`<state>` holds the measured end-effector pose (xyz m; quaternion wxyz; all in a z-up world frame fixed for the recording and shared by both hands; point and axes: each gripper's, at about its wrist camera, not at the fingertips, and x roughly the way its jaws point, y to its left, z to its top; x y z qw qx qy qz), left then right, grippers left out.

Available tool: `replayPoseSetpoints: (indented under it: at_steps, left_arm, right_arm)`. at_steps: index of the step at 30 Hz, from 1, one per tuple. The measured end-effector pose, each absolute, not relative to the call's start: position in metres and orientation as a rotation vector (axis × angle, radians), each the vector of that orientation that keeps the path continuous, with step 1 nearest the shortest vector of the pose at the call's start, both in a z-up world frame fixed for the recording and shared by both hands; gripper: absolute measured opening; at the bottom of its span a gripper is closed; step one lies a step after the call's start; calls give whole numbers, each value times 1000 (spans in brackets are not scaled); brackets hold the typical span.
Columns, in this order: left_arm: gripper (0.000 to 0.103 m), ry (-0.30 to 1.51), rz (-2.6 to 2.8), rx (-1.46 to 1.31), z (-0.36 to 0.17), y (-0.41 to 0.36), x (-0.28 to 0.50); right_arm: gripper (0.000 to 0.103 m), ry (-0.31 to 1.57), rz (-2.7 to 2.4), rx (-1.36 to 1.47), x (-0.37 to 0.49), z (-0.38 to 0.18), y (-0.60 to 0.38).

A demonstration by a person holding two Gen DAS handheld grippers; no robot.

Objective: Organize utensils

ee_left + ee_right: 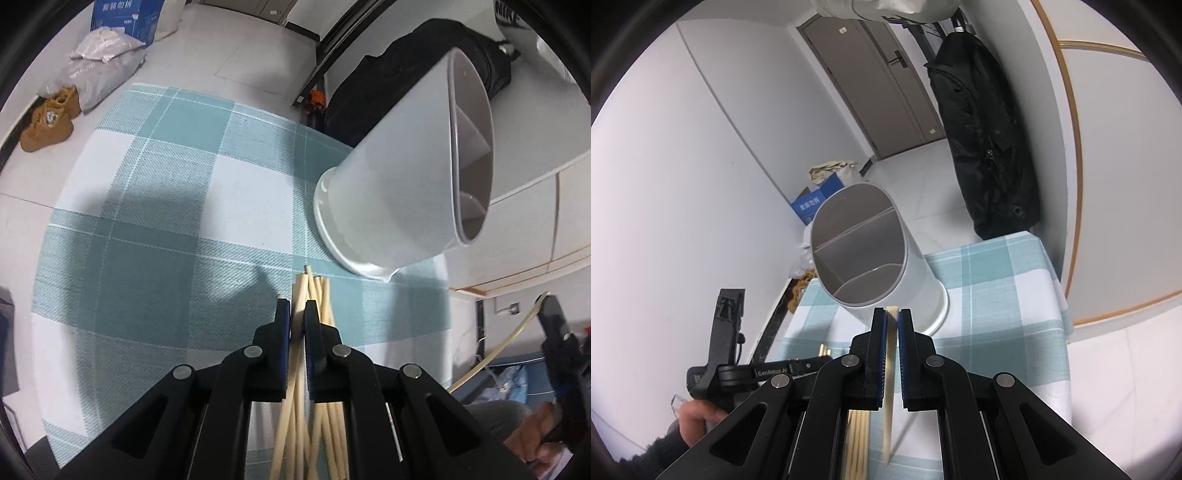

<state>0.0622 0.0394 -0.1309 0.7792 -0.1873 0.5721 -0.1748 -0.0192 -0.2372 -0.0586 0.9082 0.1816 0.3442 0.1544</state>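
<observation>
The lower ends of the chopsticks are cut off by the bottom edge and partly hidden behind the left gripper. The holder base is partly hidden behind the right gripper.

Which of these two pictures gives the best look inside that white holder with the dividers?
The right wrist view. There the white holder faces the camera mouth-on, so its rim and inner dividers show. The left wrist view shows the same holder mostly from the side: outer wall and base, with only a narrow slice of the inside.
</observation>
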Motion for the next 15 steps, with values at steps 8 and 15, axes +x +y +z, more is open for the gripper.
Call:
replayPoseSetpoints:
  at_steps: [8, 15]
  left_arm:
    - [5, 1199, -401, -458, -127, 43, 69]
    - [42, 1203, -373, -377, -129, 39, 66]
  right_arm:
    - [5, 712, 320, 370, -17, -59, -235]
    - [5, 718, 326, 371, -15, -58, -232]
